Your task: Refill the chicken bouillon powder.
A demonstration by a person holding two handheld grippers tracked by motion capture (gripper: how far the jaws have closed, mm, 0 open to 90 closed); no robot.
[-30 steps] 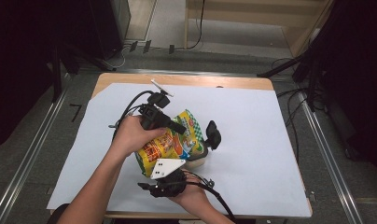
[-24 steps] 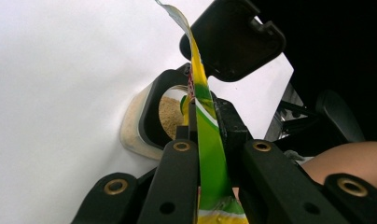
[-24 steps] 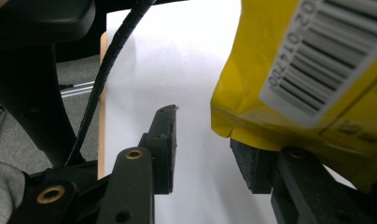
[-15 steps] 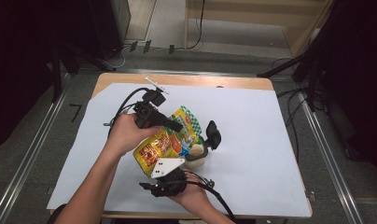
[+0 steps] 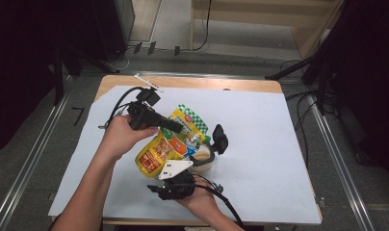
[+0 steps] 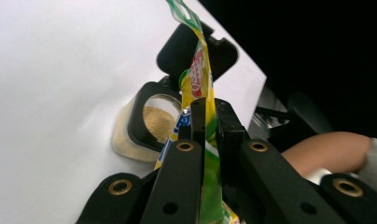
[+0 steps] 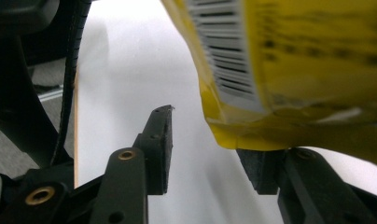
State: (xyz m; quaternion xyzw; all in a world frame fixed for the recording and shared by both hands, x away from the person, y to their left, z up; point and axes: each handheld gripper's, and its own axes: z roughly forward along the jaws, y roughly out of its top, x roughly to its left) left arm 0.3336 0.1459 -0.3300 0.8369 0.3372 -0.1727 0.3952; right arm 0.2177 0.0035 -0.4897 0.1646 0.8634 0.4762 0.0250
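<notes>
A yellow pouch (image 5: 166, 144) with a green-checked top hangs tilted above an open jar of beige powder (image 5: 203, 157) whose black lid (image 5: 220, 139) is flipped back. My left gripper (image 5: 172, 126) is shut on the pouch's upper edge; in the left gripper view both jaws pinch the pouch (image 6: 201, 70) just above the jar (image 6: 151, 122). My right gripper (image 5: 175, 185) sits low at the near edge under the pouch's bottom. In the right gripper view its jaws have just been opening and stand apart (image 7: 206, 148), with the pouch's bottom corner (image 7: 289, 70) over the right fingertip (image 7: 261, 170) and nothing pressed between them.
A white sheet (image 5: 279, 144) covers the wooden table (image 5: 192, 83). Cables trail from both grippers. Black stands and dark equipment surround the table, with metal rails (image 5: 33, 144) on either side.
My left gripper has lifted slightly with the pouch, whose top now stands higher over the jar. The right gripper has stayed in place at the near edge.
</notes>
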